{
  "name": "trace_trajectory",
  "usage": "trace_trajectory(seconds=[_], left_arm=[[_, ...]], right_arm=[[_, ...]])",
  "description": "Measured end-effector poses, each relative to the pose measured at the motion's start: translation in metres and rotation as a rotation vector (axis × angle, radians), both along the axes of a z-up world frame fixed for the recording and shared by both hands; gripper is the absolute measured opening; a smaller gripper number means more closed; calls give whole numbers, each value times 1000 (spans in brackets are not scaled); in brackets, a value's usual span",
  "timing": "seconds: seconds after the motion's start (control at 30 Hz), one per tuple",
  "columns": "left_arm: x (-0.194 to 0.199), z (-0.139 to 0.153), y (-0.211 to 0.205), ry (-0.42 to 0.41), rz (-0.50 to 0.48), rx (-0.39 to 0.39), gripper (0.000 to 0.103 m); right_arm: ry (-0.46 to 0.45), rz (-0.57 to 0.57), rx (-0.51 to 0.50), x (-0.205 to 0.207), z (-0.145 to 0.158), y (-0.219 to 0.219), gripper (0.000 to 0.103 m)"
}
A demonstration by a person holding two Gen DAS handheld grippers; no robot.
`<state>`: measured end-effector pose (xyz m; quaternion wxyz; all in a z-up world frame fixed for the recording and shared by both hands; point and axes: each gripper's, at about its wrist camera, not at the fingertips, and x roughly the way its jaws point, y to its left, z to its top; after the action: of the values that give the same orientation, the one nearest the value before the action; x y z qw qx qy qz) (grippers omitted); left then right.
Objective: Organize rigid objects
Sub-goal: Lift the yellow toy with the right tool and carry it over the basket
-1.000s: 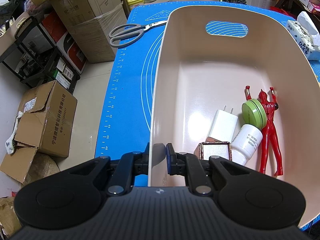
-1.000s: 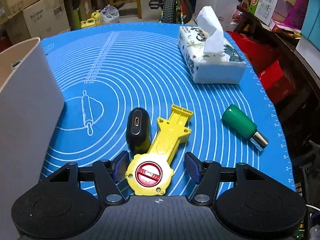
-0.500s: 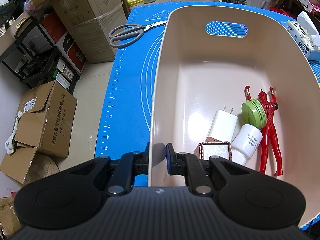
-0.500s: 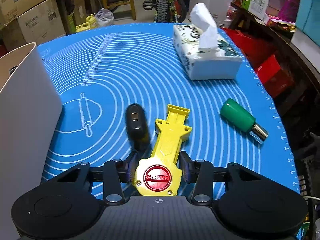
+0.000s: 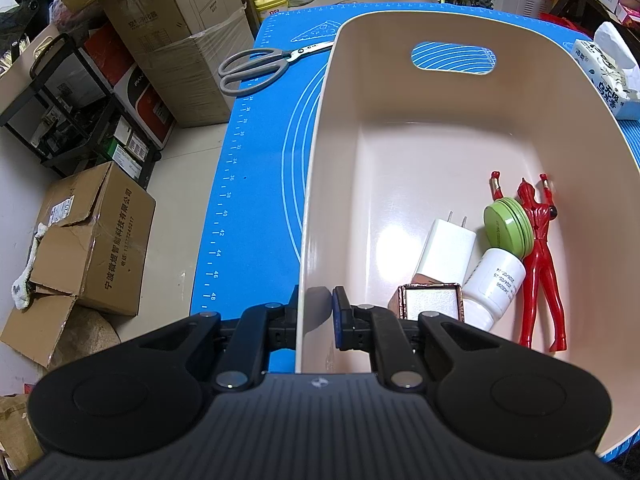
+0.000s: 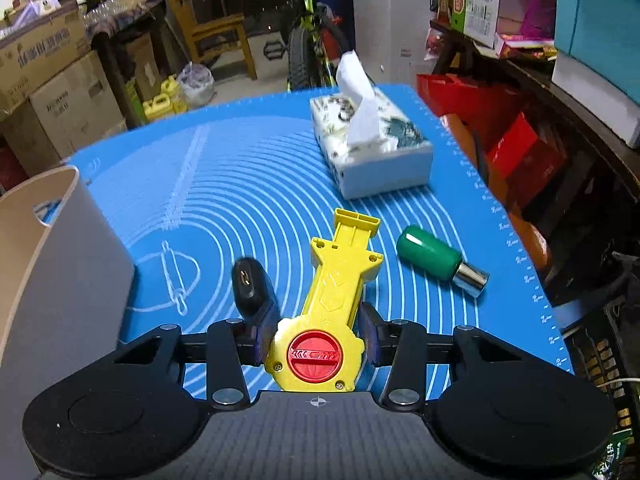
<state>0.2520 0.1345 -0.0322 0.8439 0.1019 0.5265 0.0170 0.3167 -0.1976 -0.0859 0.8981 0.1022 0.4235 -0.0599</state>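
Right wrist: jaws clamp yellow toy (image 6: 332,300) above blue mat (image 6: 248,184) (boxes behind); left jaws pinch bin wall (image 5: 310,240).

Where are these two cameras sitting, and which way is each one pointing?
Left wrist: sits on the left hand-held gripper, looking forward into the beige bin, whose wall its fingers clamp.
Right wrist: sits on the right hand-held gripper, looking across the blue mat; its fingers are shut on the yellow toy.
Shared: both views show the bin, mat and tissue box.
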Motion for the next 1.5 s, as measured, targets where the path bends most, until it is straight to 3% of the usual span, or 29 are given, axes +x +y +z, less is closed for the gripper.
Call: trace_trajectory(seconds=[0.33, 0.77, 1.23, 1.5], left_arm=[[0, 0, -1, 0, -1, 2, 16], [1, -1, 0, 4, 4, 5, 16], [0, -1, -1, 3, 2, 10, 16], [0, -2, -1, 3, 1, 12, 16]], right_arm=[[-128, 27, 19, -11, 36, 16, 51], [-303, 180, 73, -24, 89, 77, 51], [-269, 423, 37, -31, 81, 179, 51], [-182, 506, -10, -28, 60, 216, 51]])
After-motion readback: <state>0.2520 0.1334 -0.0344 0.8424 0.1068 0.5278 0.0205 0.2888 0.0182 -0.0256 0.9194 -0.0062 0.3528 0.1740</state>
